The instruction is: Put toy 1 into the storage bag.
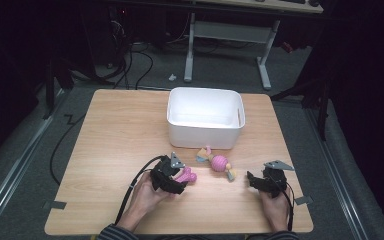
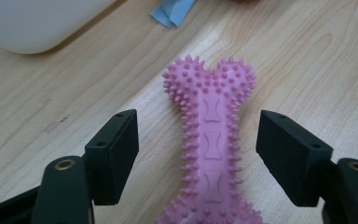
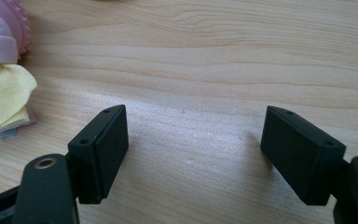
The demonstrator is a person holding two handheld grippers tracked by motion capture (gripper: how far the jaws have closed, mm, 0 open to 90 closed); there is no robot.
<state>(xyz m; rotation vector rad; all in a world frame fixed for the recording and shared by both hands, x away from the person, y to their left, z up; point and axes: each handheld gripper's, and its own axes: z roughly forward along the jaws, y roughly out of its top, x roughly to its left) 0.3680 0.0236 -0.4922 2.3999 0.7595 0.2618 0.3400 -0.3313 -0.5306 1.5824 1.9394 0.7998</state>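
white bin (image 1: 205, 119) sits at the tabletop's (image 1: 115, 130) far side. pink spiked bone (image 2: 210, 140) lies between my left gripper's (image 2: 198, 156) released jaws, untouched. my right gripper (image 3: 196, 156) is released over bare wood, beside the cloth-tailed ball toy (image 1: 219, 163).

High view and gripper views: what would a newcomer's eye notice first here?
First, the pink spiky bone toy lying on the wooden table between the open jaws of the left gripper, with a gap on each side. Next, the white bin at the table's far middle. In front of it lies a pink ball toy with cloth ends, left of the open right gripper.
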